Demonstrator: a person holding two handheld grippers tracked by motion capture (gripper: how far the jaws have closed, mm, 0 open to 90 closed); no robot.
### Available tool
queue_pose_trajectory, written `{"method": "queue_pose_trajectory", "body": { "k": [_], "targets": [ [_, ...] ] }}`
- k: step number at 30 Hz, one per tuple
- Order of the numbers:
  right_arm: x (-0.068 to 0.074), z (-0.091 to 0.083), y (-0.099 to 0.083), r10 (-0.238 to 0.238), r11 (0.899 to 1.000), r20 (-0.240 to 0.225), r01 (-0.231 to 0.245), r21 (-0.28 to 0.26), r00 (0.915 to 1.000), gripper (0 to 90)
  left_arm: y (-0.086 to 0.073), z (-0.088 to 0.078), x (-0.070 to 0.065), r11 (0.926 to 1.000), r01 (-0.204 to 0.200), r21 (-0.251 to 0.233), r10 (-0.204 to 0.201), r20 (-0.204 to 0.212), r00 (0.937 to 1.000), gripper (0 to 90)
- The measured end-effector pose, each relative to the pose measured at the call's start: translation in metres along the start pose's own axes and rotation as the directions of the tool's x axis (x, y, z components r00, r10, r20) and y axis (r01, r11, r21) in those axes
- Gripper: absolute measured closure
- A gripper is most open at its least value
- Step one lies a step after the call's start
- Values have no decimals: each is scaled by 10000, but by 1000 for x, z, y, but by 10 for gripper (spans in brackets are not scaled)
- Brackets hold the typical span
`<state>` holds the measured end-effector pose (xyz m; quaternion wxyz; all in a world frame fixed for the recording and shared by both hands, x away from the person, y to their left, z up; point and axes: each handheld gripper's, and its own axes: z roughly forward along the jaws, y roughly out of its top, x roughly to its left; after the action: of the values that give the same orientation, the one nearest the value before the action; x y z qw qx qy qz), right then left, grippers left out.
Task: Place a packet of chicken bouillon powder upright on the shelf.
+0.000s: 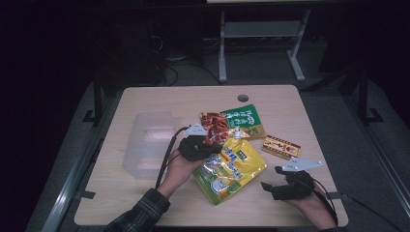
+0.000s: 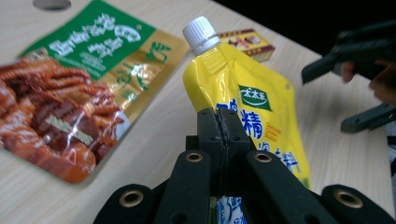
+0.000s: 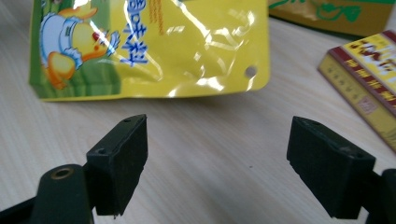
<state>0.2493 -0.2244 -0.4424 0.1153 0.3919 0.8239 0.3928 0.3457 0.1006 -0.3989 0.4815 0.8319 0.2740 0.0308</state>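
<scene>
A yellow spout pouch [image 1: 232, 169] with a white cap [image 2: 201, 33] lies tilted on the middle of the wooden table [image 1: 145, 203]. My left gripper [image 1: 212, 149] is shut on the pouch's left edge just below the spout; in the left gripper view the jaws [image 2: 223, 126] meet on the yellow film [image 2: 252, 88]. My right gripper [image 1: 272, 178] hovers open near the table's front right, just right of the pouch's lower corner. In the right gripper view its gripper [image 3: 233, 158] has bare wood between the fingers and the pouch's bottom [image 3: 154, 46] ahead.
A red snack pack [image 1: 215, 126] overlaps a green and gold pack [image 1: 244, 120] behind the pouch. A small red and yellow box [image 1: 281, 146] lies to the right. A clear plastic container [image 1: 147, 142] stands at the left. The table has a cable hole [image 1: 242, 98] near its far edge.
</scene>
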Motion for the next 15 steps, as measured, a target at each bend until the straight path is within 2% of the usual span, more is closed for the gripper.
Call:
{"method": "queue_pose_trajectory", "body": {
  "k": [3,7,9,11,15],
  "targets": [
    [1,4,0,-17,10000,-259,19,54,9997,199,4,-5,-3,9996,-129,-248,130,64,9999,896],
    [2,14,0,237,9997,-788,-230,105,9966,199,8,-11,-8,9984,-277,-488,284,131,9995,897],
    [3,17,2,274,9996,-962,-281,-63,9950,199,9,-12,-10,9977,-331,-586,340,135,9993,897],
    [2,22,6,99,9995,-973,-127,-284,9952,199,9,-13,-10,9978,-297,-589,311,226,9993,897],
    [-3,31,13,365,9959,-1249,-465,-781,9915,193,10,-15,-11,9969,-204,-760,227,297,9993,897]
  ]
}}
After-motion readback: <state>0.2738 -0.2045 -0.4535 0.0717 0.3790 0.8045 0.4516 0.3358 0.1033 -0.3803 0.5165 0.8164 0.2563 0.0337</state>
